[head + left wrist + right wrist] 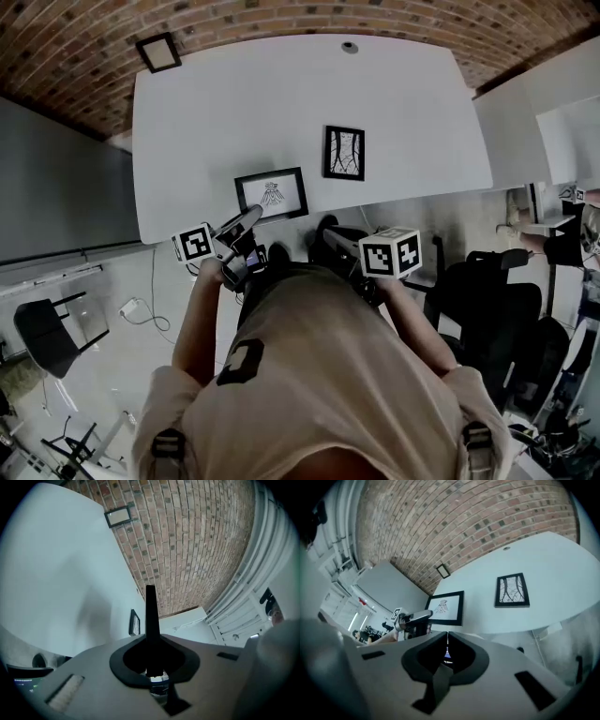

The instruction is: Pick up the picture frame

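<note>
Overhead, two picture frames lay flat on the white table: a landscape frame by the near edge and an upright frame just beyond it to the right, not touching. Noted the left gripper at the landscape frame's near edge, jaws pressed together with nothing between; contact with the frame unclear. Noted the right gripper off the table's near edge, jaws likewise closed and empty. A small frame sat on the brick surface past the far left corner.
</note>
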